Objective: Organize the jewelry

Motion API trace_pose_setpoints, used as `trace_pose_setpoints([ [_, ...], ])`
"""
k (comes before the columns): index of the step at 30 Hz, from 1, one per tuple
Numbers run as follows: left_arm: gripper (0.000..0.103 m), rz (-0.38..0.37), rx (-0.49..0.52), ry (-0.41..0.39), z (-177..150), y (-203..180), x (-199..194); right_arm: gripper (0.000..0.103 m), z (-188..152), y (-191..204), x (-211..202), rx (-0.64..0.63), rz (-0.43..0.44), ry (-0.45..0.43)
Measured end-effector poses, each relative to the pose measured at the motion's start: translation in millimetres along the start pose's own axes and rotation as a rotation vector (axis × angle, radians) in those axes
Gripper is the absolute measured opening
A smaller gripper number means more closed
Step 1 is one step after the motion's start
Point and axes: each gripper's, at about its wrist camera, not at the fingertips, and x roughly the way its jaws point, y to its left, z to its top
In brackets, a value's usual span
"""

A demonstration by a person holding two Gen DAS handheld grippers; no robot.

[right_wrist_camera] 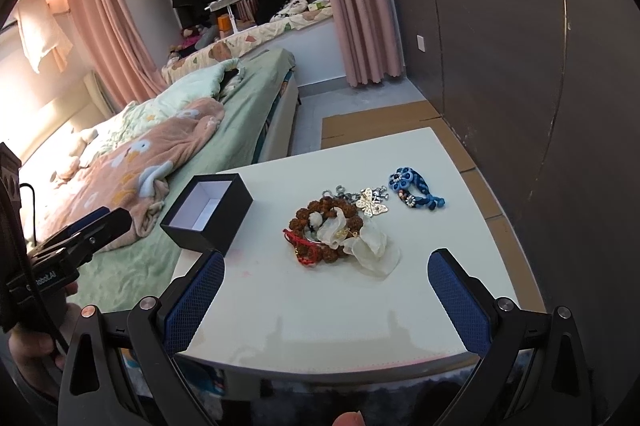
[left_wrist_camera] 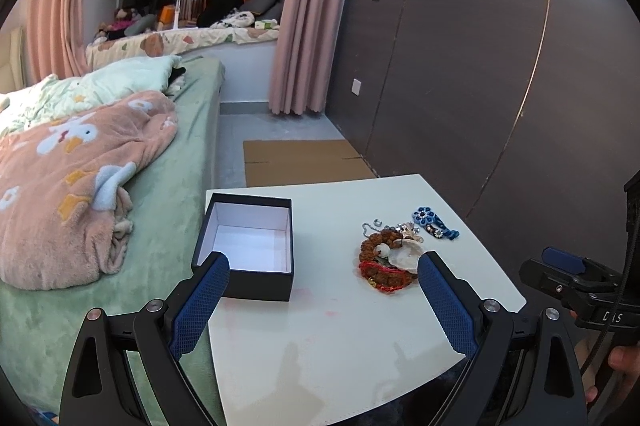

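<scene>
Black box (right_wrist_camera: 206, 216) empty, jewelry pile (right_wrist_camera: 340, 226) beside, both claws spread

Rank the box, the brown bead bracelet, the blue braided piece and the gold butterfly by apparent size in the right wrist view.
1. Box, largest by far.
2. Brown bead bracelet.
3. Blue braided piece, which lies farther from the camera, so its true size against the bracelet is unsure.
4. Gold butterfly, smallest.

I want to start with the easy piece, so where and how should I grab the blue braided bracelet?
Grip the blue braided bracelet across its braided band, coming from above with the right gripper. It lies flat on the table, apart from the tangled pile, so nothing else should snag.
</scene>
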Motion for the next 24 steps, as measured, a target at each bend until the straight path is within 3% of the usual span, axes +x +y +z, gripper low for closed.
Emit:
trace_pose_setpoints([
  [24, 0.095, -0.002, -0.001, 0.001, 2.0, -1.5, 0.5, 0.103, 1.6, -5.0, 0.3, 0.004, -0.02, -0.002],
])
